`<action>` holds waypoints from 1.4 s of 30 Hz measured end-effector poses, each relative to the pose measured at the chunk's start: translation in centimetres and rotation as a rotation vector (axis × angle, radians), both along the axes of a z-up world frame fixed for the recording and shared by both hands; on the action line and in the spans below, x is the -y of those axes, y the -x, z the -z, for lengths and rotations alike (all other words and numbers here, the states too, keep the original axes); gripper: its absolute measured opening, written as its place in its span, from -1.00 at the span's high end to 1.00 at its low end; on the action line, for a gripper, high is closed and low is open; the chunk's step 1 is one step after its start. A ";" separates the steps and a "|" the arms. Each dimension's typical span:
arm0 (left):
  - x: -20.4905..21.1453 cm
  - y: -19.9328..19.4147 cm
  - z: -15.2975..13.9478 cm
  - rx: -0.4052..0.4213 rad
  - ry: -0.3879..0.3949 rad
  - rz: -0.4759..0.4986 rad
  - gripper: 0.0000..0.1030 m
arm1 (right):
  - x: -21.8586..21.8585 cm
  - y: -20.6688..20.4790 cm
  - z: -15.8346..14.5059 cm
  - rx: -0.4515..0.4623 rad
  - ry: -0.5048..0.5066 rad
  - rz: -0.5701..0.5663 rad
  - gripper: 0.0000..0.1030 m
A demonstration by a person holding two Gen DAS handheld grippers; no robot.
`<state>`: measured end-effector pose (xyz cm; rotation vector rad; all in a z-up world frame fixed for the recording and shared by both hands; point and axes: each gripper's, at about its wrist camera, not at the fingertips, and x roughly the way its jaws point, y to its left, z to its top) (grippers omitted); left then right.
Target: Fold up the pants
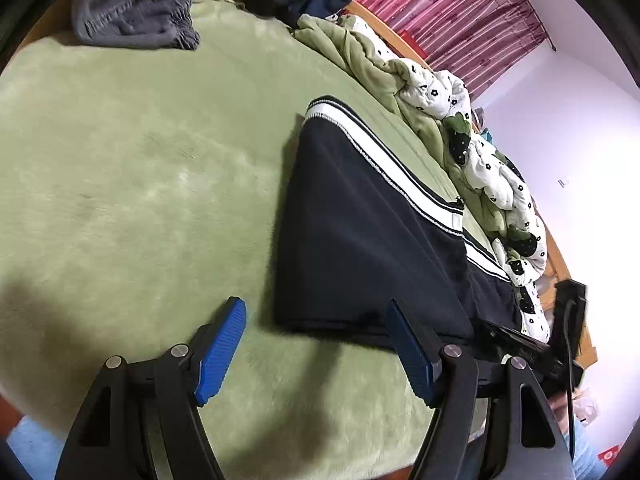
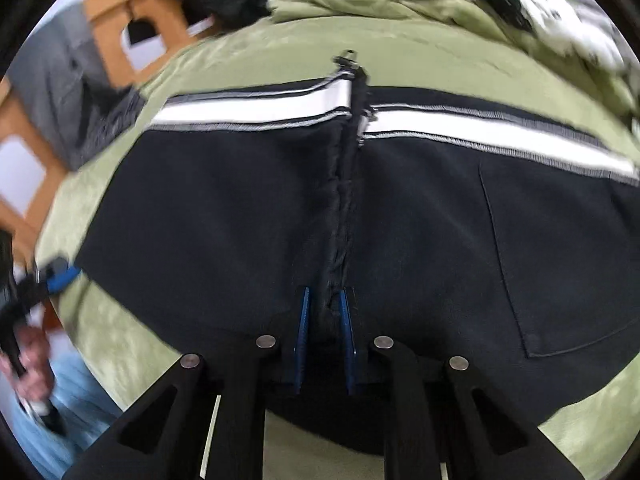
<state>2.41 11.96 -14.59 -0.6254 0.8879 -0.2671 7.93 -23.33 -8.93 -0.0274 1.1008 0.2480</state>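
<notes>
Black pants with a white side stripe lie folded on the green blanket. My left gripper hangs open just above the pants' near corner; the right blue pad is at the cloth's edge and the left pad is over bare blanket. In the right wrist view the pants fill the frame, with a raised ridge of cloth running down the middle. My right gripper is shut on the near end of that ridge. A back pocket shows to the right.
A grey garment lies at the blanket's far left. A crumpled green and white flowered quilt runs along the far side. A wooden frame stands beyond the bed. A hand holds the left tool at the left edge.
</notes>
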 end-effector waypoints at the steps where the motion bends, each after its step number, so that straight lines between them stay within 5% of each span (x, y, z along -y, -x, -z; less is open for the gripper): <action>1: 0.4 -0.4 0.1 0.012 0.000 0.004 -0.37 | 0.0 0.3 -0.3 -0.005 0.002 -0.013 0.68; 6: 1.8 -1.8 0.1 0.013 -0.021 0.005 -0.29 | 2.4 0.9 -3.3 0.002 -0.058 0.011 0.57; 11: 3.2 -2.6 -1.7 -0.021 -0.170 -0.032 0.48 | 5.7 -0.2 -6.7 0.083 -0.052 0.055 0.41; 17: 7.3 -2.3 -8.6 0.112 -0.289 -0.001 0.72 | 12.4 -0.5 -8.0 0.231 -0.009 0.165 0.37; 22: 15.7 -3.6 -13.5 0.229 -0.293 0.134 0.76 | 18.0 -1.4 -6.6 0.169 -0.094 0.244 0.37; 26: 23.9 -4.9 -14.3 0.264 -0.184 0.296 0.77 | 21.7 -0.5 -6.6 0.229 -0.005 0.290 0.37; 31: 33.8 -6.3 -10.9 0.222 -0.150 0.452 0.77 | 25.4 1.9 -6.1 0.257 0.064 0.317 0.37; 36: 38.5 -5.6 -6.0 0.125 -0.108 0.589 0.80 | 26.6 3.2 -5.2 0.231 0.025 0.317 0.37; 38: 38.8 -4.3 -5.6 0.115 -0.099 0.649 0.63 | 26.2 2.7 -4.8 0.215 0.009 0.298 0.37; 42: 36.9 -1.9 -7.5 0.201 -0.176 0.598 0.18 | 24.4 2.2 -4.3 0.192 -0.052 0.253 0.32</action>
